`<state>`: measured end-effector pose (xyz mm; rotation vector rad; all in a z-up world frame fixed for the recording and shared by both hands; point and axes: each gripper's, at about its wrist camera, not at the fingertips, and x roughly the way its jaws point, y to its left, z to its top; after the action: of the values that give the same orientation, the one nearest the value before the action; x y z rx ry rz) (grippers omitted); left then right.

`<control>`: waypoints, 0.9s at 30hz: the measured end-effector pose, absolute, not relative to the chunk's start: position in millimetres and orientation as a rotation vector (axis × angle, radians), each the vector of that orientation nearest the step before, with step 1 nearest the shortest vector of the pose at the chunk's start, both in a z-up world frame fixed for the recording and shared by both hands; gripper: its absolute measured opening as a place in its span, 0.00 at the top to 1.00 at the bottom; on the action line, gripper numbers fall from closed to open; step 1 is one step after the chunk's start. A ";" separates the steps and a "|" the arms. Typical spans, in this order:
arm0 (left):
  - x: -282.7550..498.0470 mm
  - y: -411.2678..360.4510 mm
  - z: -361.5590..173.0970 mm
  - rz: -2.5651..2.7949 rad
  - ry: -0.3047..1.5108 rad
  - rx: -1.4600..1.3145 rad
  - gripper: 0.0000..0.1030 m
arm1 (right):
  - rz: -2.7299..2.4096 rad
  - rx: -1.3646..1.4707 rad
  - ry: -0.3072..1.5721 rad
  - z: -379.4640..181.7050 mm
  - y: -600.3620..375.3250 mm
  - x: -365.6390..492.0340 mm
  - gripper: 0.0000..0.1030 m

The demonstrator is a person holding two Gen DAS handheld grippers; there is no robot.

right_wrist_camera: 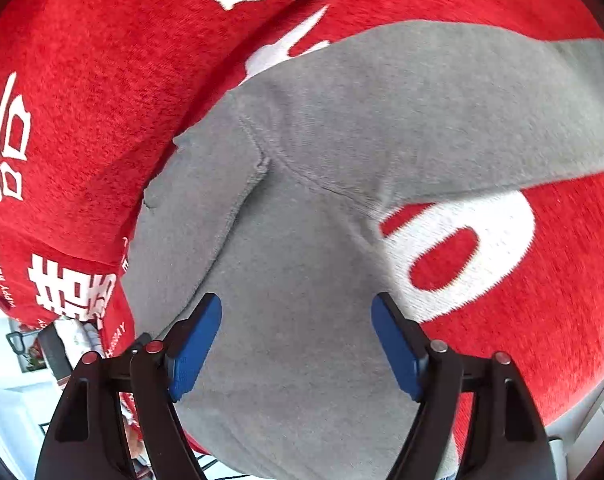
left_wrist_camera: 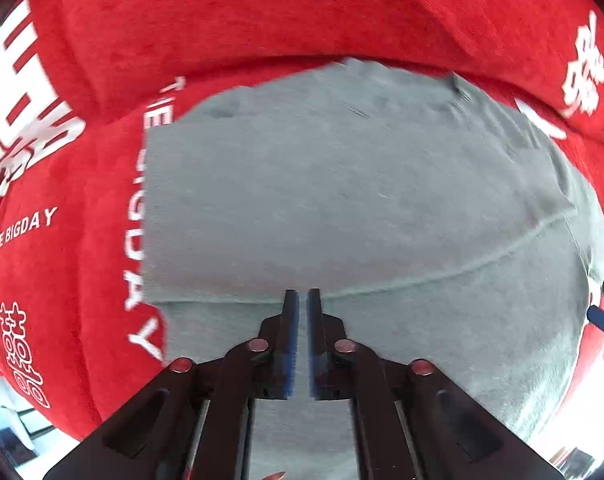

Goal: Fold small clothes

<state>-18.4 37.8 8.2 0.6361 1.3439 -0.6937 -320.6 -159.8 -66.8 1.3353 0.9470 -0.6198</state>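
The grey garment (left_wrist_camera: 342, 200) lies spread on a red cloth (left_wrist_camera: 81, 184) printed with white lettering. The left tool (left_wrist_camera: 303, 300) sits above a folded edge of the garment, jaws nearly together with a narrow gap; no fabric is visibly pinched. The right tool (right_wrist_camera: 296, 308) hovers over the garment (right_wrist_camera: 302, 280), jaws wide apart and holding nothing.

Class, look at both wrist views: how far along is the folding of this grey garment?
Done: one sleeve of the grey sweatshirt already lies folded across its body, on the red cloth. In hand: the left claw is nearly shut, whether on fabric is unclear; the right claw hangs open over the body. Left: the other sleeve is spread outward, and the body is not yet folded up.
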 end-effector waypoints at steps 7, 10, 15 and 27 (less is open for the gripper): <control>-51.1 8.9 8.5 -0.685 1.280 0.693 0.01 | -0.657 1.279 0.890 -66.1 -189.0 -298.2 0.22; -59.2 -0.7 11.0 -0.686 1.260 0.709 0.01 | -0.703 1.181 0.931 -66.3 -204.5 -272.7 0.37; -66.8 -10.1 13.0 -0.691 1.267 0.717 0.01 | -0.740 0.945 1.129 -83.2 -213.4 -243.3 0.41; -103.2 -38.4 1.2 -0.765 1.335 0.767 0.01 | -0.692 1.275 0.903 -76.3 -223.5 -364.1 0.37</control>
<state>-103.2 -38.4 1.2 0.7669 1.3345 -0.7650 -364.1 -223.5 -76.3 1.2752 0.9033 -0.6919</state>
